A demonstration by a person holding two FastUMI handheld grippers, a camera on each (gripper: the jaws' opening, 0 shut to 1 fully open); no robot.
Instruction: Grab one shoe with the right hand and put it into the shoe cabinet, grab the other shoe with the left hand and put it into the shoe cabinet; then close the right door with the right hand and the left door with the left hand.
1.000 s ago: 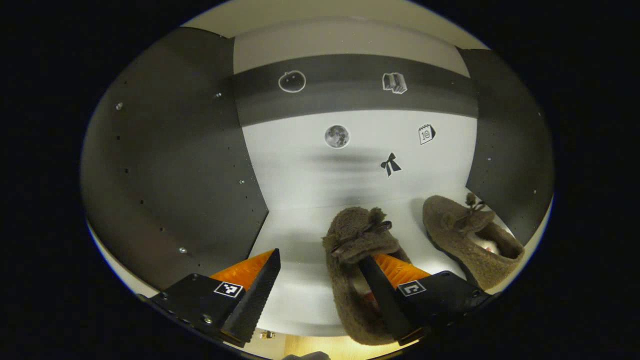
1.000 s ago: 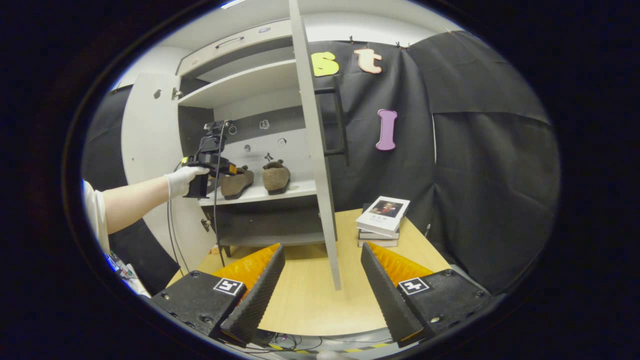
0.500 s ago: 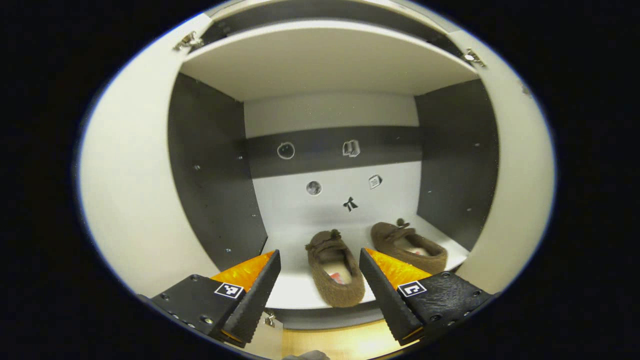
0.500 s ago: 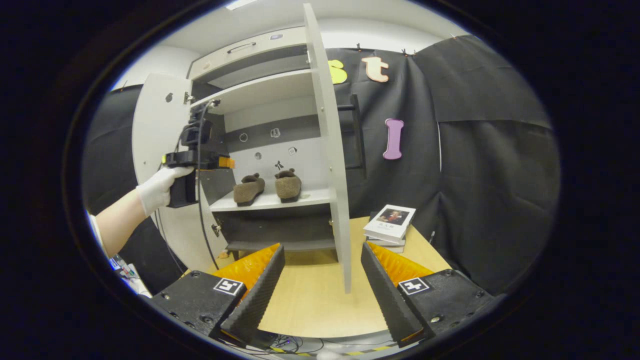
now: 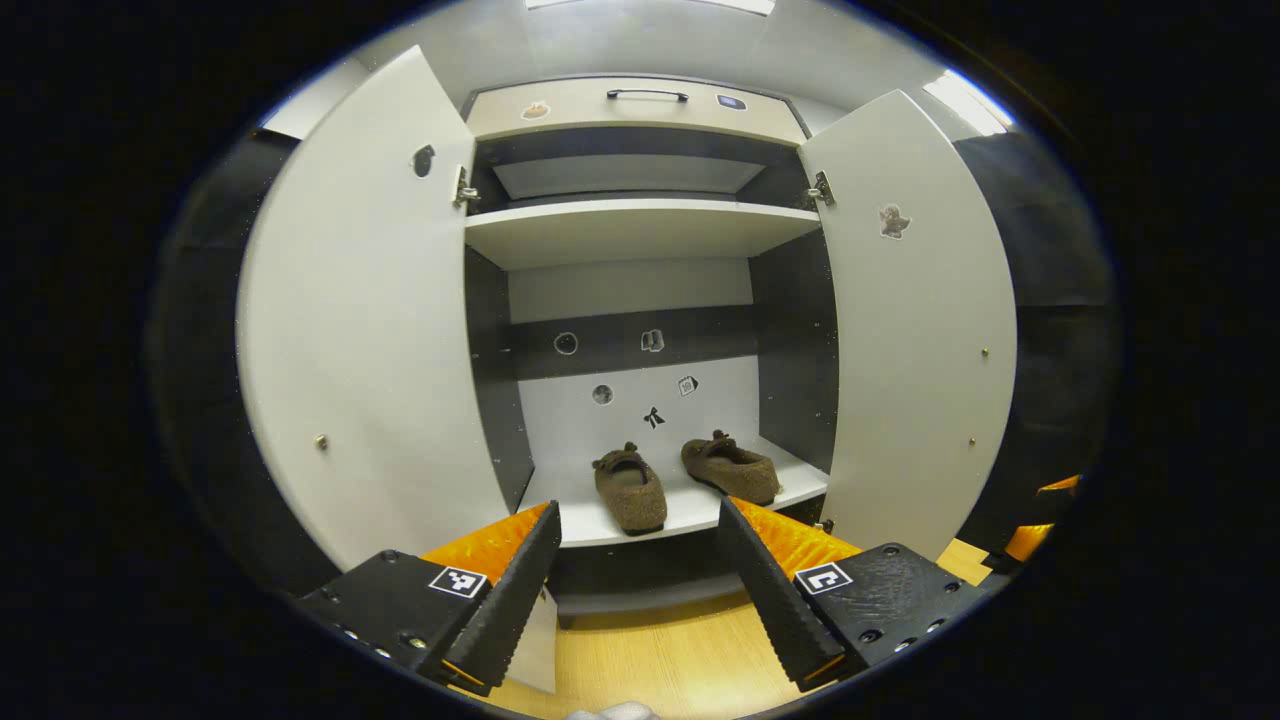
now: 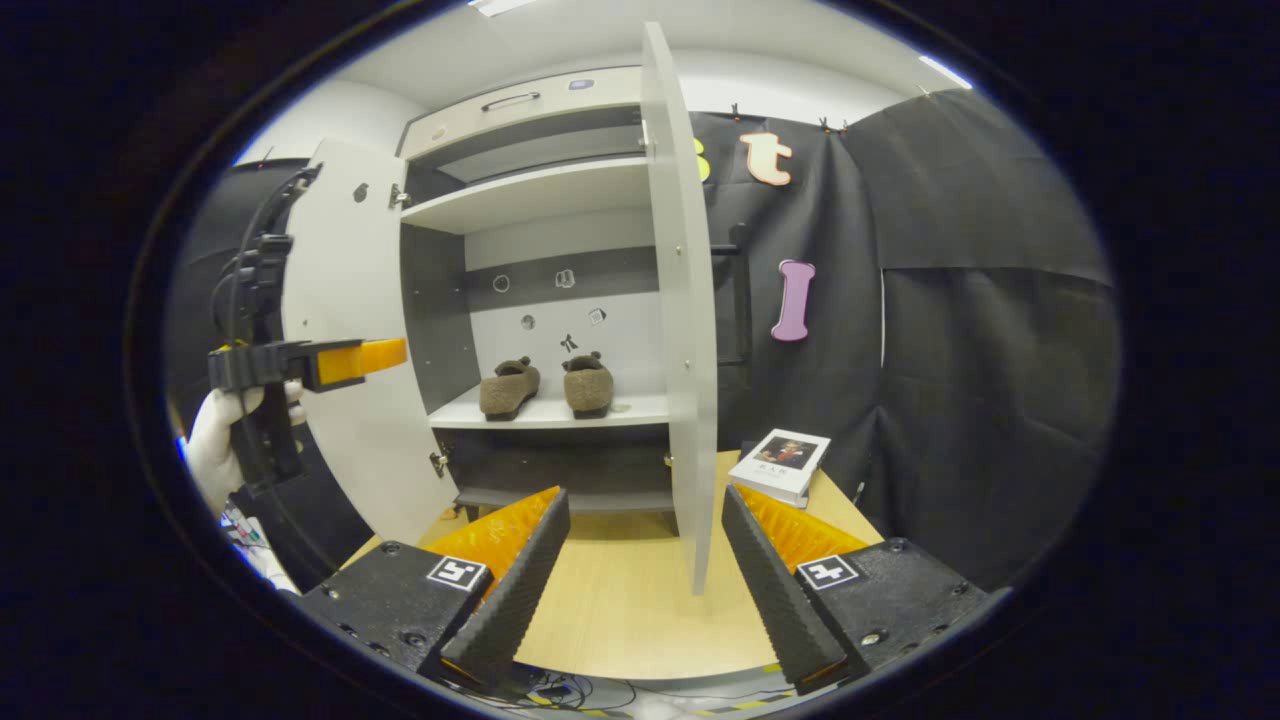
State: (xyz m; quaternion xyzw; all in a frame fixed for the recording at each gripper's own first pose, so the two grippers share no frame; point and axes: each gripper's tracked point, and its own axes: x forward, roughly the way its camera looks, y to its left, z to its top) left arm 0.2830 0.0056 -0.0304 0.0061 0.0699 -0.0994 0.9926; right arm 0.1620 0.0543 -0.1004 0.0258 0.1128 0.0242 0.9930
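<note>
Two brown fuzzy shoes rest side by side on the cabinet's lower shelf (image 5: 585,528): the left shoe (image 5: 629,488) (image 6: 509,386) and the right shoe (image 5: 731,468) (image 6: 587,384). Both white doors stand wide: the left door (image 5: 365,330) (image 6: 345,300) and the right door (image 5: 915,330) (image 6: 683,310). My left gripper (image 5: 635,570) is open and empty, held back from the cabinet; in the right gripper view it (image 6: 345,360) shows in a gloved hand beside the left door. My right gripper (image 6: 640,565) is open and empty, low over the table in front of the right door's edge.
A stack of books (image 6: 780,465) lies on the wooden table (image 6: 620,610) right of the right door. An upper shelf (image 5: 640,225) and a drawer with a handle (image 5: 645,95) sit above. Cables hang off the table's near edge.
My left gripper has let go of the left shoe and pulled back out of the cabinet, away from the shelf. The right gripper drifted slightly toward the right door's edge.
</note>
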